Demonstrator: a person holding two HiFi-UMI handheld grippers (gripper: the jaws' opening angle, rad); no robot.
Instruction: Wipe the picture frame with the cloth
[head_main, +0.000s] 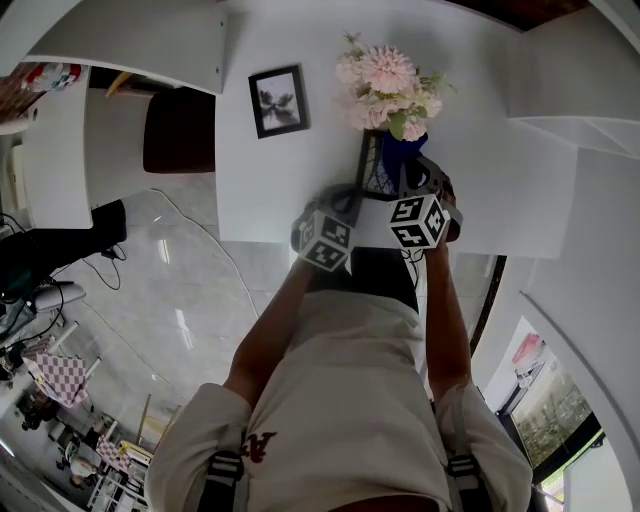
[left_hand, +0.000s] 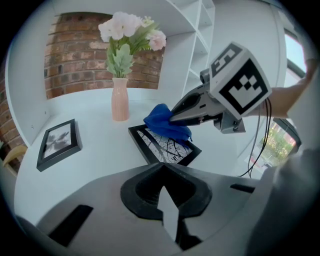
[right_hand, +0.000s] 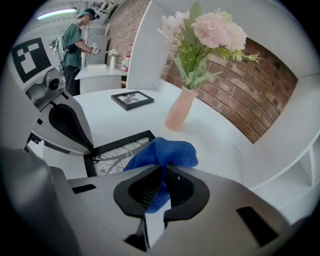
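The right gripper (right_hand: 162, 169) clamps the blue cloth (right_hand: 170, 152) against the picture frame (right_hand: 115, 151). The left gripper (left_hand: 162, 167) hovers nearby, jaws together, empty.

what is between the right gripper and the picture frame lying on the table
The blue cloth: the right gripper holds it, and it lies over the far corner of the picture frame. The left gripper view shows this best.
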